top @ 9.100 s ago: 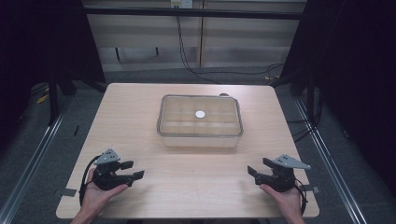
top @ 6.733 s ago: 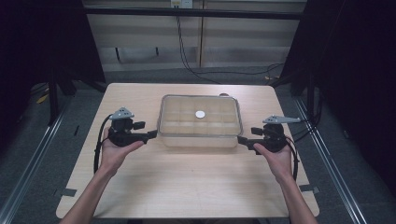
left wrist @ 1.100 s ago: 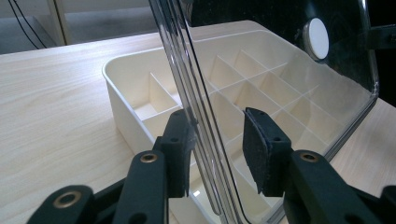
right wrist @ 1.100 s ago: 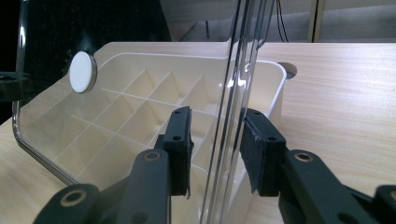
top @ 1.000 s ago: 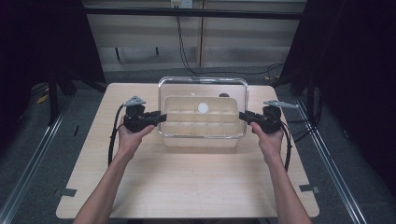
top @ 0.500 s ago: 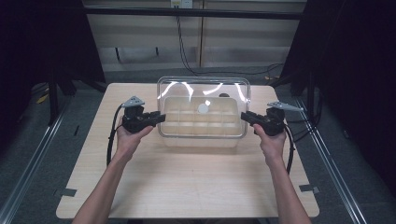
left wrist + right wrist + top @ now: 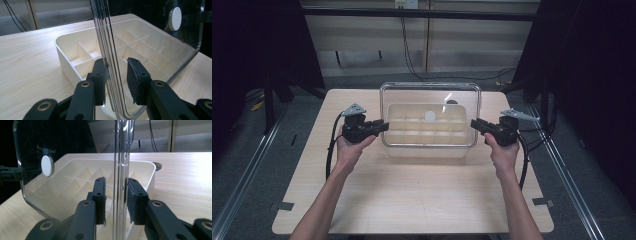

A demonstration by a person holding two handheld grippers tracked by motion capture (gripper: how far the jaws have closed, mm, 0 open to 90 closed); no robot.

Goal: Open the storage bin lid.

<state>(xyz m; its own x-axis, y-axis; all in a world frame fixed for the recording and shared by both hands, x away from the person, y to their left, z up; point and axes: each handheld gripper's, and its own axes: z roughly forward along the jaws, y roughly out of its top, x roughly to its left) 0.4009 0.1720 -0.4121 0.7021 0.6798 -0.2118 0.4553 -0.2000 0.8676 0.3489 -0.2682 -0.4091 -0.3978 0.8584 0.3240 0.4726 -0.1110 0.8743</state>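
A clear plastic lid point(image 7: 430, 95) with a white round disc point(image 7: 430, 116) stands nearly upright over a cream box point(image 7: 427, 150) divided into several compartments. My left gripper point(image 7: 384, 126) is shut on the lid's left edge, and its jaws have just been closing with that edge between them. My right gripper point(image 7: 473, 124) is shut on the right edge. The left gripper view has the lid point(image 7: 150, 25) rising between the pads of the left gripper point(image 7: 116, 75), above the box point(image 7: 67, 67). In the right gripper view the lid point(image 7: 62, 145) is clamped by the right gripper point(image 7: 116, 195).
The box sits at the middle back of a light wooden table point(image 7: 412, 190). A small dark round thing point(image 7: 452, 102) lies just behind the box, also seen as a dark disc point(image 7: 157, 165). Cables trail from both grippers toward the table's sides.
The lid has swung up from a low tilt over the box to nearly upright. Both hands stayed at the box's sides.
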